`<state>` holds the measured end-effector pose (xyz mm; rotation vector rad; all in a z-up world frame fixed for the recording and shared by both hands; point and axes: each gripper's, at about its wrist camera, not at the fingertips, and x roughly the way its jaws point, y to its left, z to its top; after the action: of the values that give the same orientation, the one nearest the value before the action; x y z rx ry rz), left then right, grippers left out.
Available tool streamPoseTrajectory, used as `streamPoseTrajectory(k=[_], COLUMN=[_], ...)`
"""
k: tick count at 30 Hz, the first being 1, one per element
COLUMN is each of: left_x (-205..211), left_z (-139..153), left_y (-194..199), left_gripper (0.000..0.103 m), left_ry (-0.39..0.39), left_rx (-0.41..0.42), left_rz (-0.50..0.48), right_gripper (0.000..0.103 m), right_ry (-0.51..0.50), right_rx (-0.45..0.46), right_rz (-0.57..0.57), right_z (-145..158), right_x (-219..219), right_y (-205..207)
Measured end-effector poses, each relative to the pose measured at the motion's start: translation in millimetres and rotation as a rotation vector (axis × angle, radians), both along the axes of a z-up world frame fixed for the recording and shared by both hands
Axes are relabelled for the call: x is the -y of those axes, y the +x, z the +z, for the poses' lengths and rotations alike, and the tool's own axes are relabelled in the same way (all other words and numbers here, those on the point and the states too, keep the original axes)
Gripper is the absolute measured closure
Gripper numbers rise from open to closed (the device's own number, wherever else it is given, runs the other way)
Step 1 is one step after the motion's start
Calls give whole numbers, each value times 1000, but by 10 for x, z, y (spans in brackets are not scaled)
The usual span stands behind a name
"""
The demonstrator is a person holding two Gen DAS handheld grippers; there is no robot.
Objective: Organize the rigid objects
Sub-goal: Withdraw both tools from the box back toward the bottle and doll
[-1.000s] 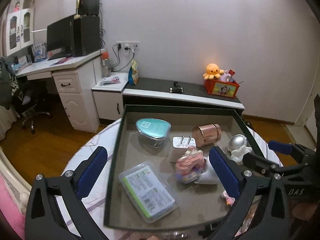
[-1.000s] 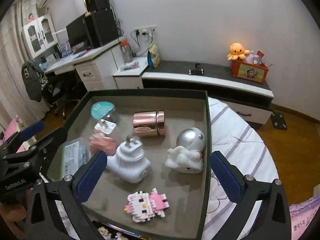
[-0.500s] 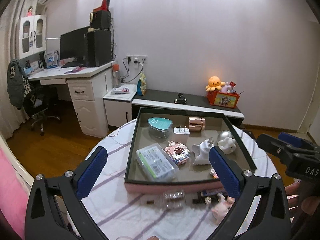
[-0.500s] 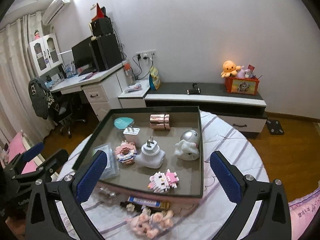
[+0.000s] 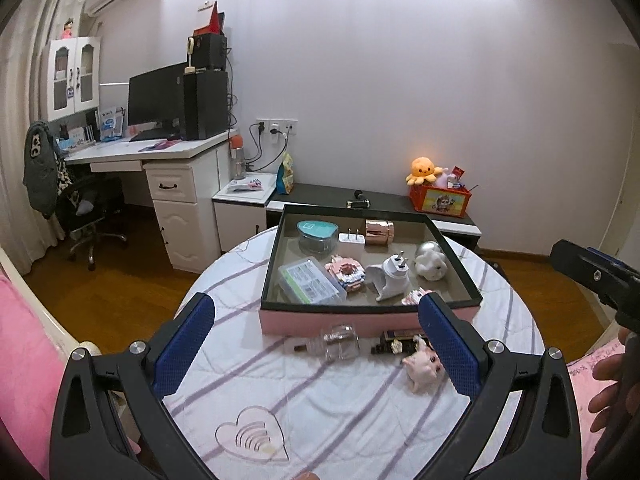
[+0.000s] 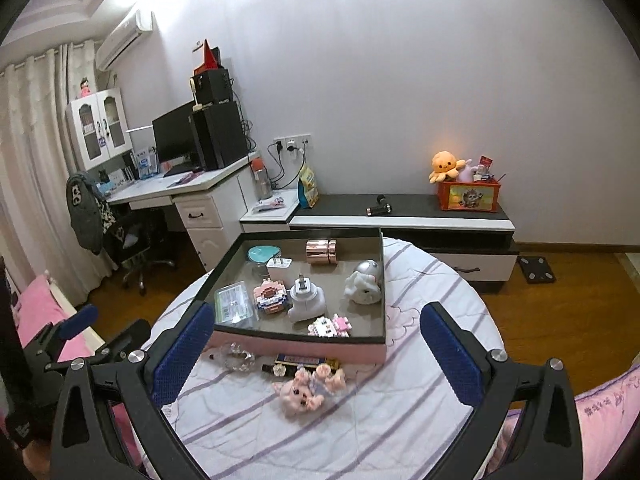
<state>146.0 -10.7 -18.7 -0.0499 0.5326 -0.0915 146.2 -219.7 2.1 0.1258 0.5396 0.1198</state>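
The round table (image 5: 360,408) carries a tray (image 5: 368,314) already packed with sorted items. I hold both grippers, left (image 5: 320,344) and right (image 6: 316,356), wide open and empty, since loose pieces wait in front

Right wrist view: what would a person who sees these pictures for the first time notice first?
Most striking is the shallow tray with pink sides on the round striped table, filled with small things such as a copper-coloured tin at the back and a white plug adapter in the middle. In front of the tray lies a pink doll. Both open, empty hand-held grippers, right and left, frame the scene.
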Motion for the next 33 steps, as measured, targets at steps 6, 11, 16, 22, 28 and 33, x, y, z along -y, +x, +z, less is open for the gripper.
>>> streamPoseTrajectory(k=[6,11,16,22,28,33], left_x=[38,51,46,17,15,7], left_z=[26,35,46,38,40,35], left_y=[-167,-255,-316,-364,-374,-375], left_gripper=[0,0,0,0,0,0], left_ry=[18,13,11,6,6,4], left_rx=[6,9,12,12,15,10], left_rz=[2,-4,-3,2,4,3], right_gripper=[0,0,0,0,0,0], right_ry=[-2,-8,-9,-8,-16,-27], right_rx=[11,-9,-13,-10,-5,-5], right_rz=[-41,-51,-57,-57,-47,-42], right_z=[-98,-183,-196,-197,-164,-127], right_x=[47,72,96,103,92,40], right_y=[-268,-395,-455,-472,-512,-528])
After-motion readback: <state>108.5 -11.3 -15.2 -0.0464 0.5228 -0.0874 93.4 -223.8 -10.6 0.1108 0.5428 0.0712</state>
